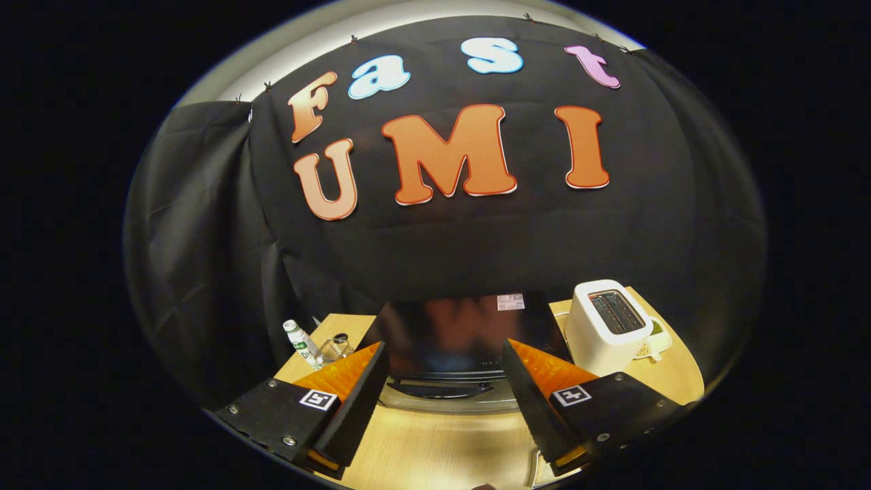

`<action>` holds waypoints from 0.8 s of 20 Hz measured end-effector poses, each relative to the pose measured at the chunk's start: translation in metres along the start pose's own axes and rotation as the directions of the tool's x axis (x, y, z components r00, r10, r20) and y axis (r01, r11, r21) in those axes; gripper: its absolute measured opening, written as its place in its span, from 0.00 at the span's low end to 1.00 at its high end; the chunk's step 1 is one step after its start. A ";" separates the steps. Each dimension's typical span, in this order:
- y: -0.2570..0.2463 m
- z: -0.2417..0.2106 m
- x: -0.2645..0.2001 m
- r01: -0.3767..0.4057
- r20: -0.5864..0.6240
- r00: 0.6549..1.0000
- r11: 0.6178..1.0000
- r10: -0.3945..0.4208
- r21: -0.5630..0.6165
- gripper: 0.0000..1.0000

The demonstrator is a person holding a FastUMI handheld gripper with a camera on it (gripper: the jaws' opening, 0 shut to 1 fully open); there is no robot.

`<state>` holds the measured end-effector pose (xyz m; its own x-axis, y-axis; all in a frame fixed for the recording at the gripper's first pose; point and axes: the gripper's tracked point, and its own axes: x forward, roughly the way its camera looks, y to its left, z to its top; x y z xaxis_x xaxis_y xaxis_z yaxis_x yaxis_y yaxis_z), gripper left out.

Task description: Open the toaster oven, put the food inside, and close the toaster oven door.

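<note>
The black toaster oven [456, 333] stands on the wooden table [435, 442] just beyond my fingers, seen from above. Its glossy top faces me and its door handle [441, 388] shows at the front lower edge; the door looks closed. My gripper [442, 367] is open, with nothing between its fingers, and hovers above the table in front of the oven, one finger on each side of the handle area. The plate edge [537, 473] at the near right, beside the right finger, is barely visible; I cannot tell what lies on it.
A white slot toaster [605, 327] stands right of the oven, with a small plate [656, 337] behind it. Left of the oven are a small bottle [299, 341] and a glass jar [337, 347]. The black cloth wall hangs right behind the table.
</note>
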<state>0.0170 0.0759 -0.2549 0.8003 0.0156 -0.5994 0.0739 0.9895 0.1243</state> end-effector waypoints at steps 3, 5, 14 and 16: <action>0.009 -0.022 0.021 0.012 -0.066 0.998 1.000 -0.012 0.000 0.99; 0.012 -0.032 0.038 0.036 -0.082 0.996 0.999 -0.035 0.014 0.98; 0.008 -0.076 0.071 0.141 -0.156 0.977 0.990 -0.143 -0.021 0.98; 0.006 -0.075 0.072 0.148 -0.136 0.978 0.987 -0.155 -0.060 0.99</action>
<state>0.0308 0.0942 -0.3565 0.6905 -0.1188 -0.7135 0.1558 0.9877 -0.0136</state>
